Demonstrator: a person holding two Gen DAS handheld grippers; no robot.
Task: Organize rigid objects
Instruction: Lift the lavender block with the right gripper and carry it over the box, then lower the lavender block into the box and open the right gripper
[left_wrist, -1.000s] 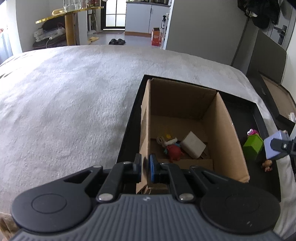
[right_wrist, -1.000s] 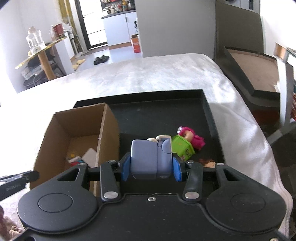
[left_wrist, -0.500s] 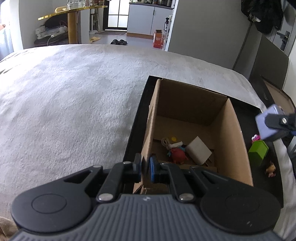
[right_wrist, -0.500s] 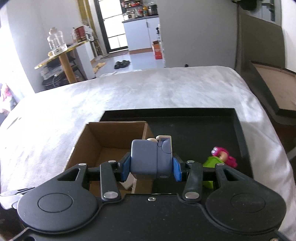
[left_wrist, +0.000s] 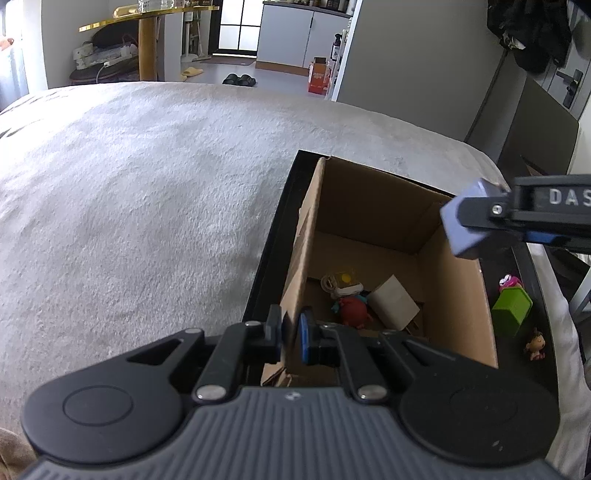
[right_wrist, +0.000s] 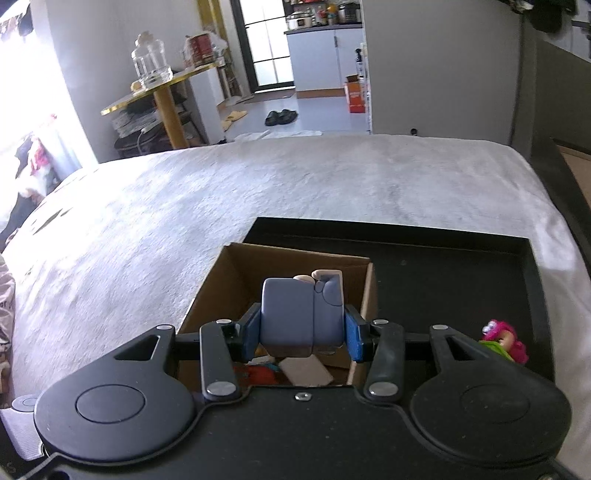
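Note:
An open cardboard box (left_wrist: 458, 291) (right_wrist: 221, 288) stands in a black tray (left_wrist: 273, 240) (right_wrist: 443, 266) on a grey bedspread. My left gripper (left_wrist: 291, 332) is shut on the box's near left wall. My right gripper (right_wrist: 301, 328) is shut on a lavender-blue toy block (right_wrist: 295, 314) and holds it above the box; the block also shows in the left wrist view (left_wrist: 461, 221) over the box's far right corner. Inside the box lie a red toy (left_wrist: 351, 310), a white block (left_wrist: 393, 302) and a small yellow-and-white piece (left_wrist: 340, 282).
A green block with a pink-haired figure (left_wrist: 511, 306) (right_wrist: 504, 339) and a tiny brown figurine (left_wrist: 535, 343) lie in the tray right of the box. The bedspread (left_wrist: 129, 203) stretches left. A gold table with jars (right_wrist: 159, 85) stands beyond the bed.
My right gripper has carried the lavender block up and left, from beside the green block to above the box. My left gripper has kept its hold on the box wall.

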